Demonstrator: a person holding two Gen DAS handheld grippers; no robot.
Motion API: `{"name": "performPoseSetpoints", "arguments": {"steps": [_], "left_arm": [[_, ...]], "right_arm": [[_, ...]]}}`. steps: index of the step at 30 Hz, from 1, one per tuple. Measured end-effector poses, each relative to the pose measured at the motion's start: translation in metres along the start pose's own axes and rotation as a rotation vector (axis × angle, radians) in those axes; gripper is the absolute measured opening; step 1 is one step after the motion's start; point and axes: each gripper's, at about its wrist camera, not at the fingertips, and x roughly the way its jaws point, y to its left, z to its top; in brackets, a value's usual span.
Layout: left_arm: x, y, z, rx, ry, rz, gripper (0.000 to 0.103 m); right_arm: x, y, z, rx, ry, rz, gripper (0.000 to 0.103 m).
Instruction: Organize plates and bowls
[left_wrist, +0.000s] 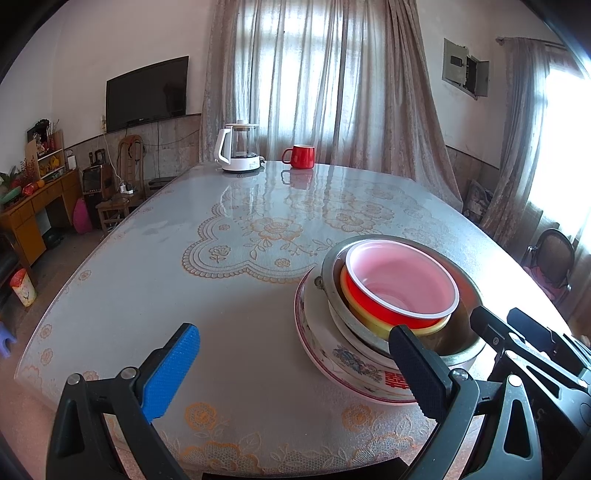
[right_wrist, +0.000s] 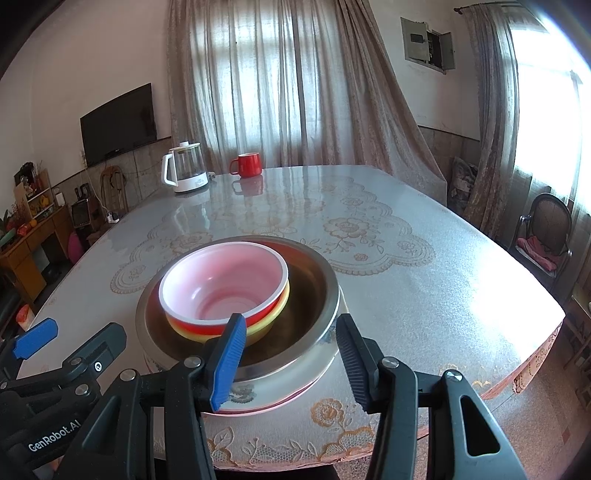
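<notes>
Where the lace-patterned table (right_wrist: 424, 295) fills a curtained room, left to right: television (right_wrist: 118, 123), kettle (right_wrist: 184, 168), red mug (right_wrist: 249, 165). Stacked bowls (right_wrist: 221, 291) rest on a plate (left_wrist: 332, 354) near the front edge. Left gripper (left_wrist: 295, 373) and right gripper (right_wrist: 291, 363) both gape, empty.

Bystanders around the worktop

A glass kettle (left_wrist: 239, 147) and a red mug (left_wrist: 300, 156) stand apart at the far edge of the floral-clothed worktop (left_wrist: 240, 236); beyond hang curtains (left_wrist: 317, 81), with a wall television (left_wrist: 147, 93) at left.
</notes>
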Motion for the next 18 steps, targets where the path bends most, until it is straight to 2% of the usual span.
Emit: {"name": "performPoseSetpoints", "arguments": {"steps": [18], "left_arm": [[0.0017, -0.0009, 0.0022, -0.001, -0.004, -0.001, 0.103]], "right_arm": [[0.0038, -0.0003, 0.0015, 0.002, 0.002, 0.007, 0.051]]}}
